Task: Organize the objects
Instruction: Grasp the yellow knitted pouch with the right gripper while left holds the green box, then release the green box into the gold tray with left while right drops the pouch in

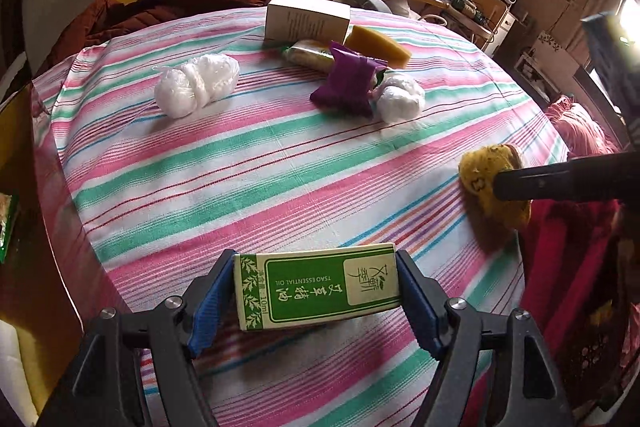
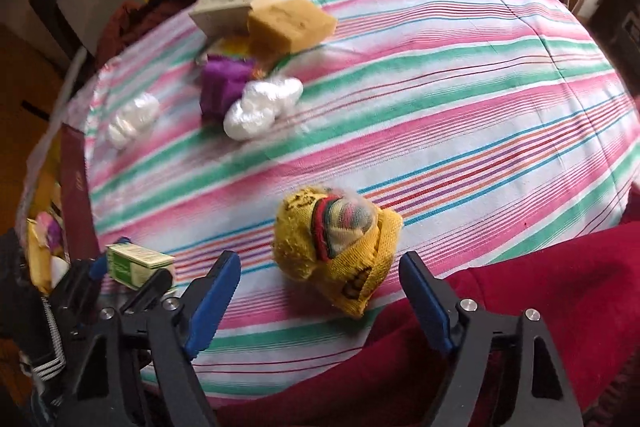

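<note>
Clamped crosswise between the left gripper's [image 1: 318, 287] blue pads, a green essential oil box [image 1: 316, 287] hangs over the striped cloth [image 1: 248, 171]. Further right, the right gripper [image 2: 320, 281] gapes wide just short of a yellow sock bundle [image 2: 340, 251] on the cloth.

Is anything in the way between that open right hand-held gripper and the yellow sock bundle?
Nothing visible. The right hand-held gripper is open, and the yellow sock bundle lies just ahead on the striped cloth.

A striped bedsheet [image 1: 280, 163] carries white bundles [image 1: 196, 85], boxes [image 1: 306, 17], and a yellow sock-ball [image 2: 340, 247].
</note>
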`<state>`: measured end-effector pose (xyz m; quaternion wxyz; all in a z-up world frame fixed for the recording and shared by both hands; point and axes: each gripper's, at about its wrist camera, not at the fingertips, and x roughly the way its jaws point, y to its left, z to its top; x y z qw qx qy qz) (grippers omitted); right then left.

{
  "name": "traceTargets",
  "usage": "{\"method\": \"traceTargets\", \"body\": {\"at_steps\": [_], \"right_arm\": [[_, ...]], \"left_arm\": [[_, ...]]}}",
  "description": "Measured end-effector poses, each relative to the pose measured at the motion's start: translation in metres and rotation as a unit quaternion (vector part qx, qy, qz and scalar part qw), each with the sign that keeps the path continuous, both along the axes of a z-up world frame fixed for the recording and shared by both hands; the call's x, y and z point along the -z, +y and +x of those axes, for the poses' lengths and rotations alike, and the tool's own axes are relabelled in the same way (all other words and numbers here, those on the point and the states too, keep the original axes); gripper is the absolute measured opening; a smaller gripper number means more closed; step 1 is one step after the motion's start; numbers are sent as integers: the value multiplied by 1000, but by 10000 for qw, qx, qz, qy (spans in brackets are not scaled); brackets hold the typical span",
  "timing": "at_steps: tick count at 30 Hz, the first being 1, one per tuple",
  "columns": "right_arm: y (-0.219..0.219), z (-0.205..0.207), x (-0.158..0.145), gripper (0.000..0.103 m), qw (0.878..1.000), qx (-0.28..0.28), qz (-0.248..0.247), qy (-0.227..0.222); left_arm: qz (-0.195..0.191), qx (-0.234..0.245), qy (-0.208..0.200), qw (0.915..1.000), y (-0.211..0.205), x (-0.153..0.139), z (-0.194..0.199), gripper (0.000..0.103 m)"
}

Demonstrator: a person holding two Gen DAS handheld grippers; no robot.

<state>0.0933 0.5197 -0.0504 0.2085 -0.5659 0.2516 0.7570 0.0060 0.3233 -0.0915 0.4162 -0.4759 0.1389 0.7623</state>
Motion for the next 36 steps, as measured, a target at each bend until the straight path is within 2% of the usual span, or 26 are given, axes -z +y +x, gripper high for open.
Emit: {"method": "traceTargets", "body": {"at_steps": [3, 5, 7, 12, 17, 21, 28, 36], "right_arm": [[-2, -8, 5, 81, 9996, -141, 47, -238], [-3, -12, 10, 70, 9987, -264, 144, -405], [-5, -15, 14, 54, 9977, -365, 209, -539], [-5, -6, 3, 39, 9988, -271, 404, -95], [-5, 6, -14, 39, 9969, -249, 499, 553], [-9, 8, -21, 39, 9951, -248, 490, 818], [-43, -13, -45, 39, 9875, -641, 457, 1367], [-117, -58, -73, 39, 9691, -1514, 277, 1929]], "left_arm": [[36, 20, 57, 10000, -3, 0, 2, 78], [55, 47, 98, 9999, -3, 0, 3, 78], [77, 55, 118, 9999, -3, -1, 4, 77], [321, 137, 207, 9992, -13, -19, 12, 77], [583, 115, 333, 9977, -34, -47, 18, 77], [798, -118, 315, 9962, -63, -63, 14, 77], [1039, -758, 363, 9910, -120, -83, 0, 78], [1102, -1787, 552, 9762, -201, -97, -28, 78]]}}
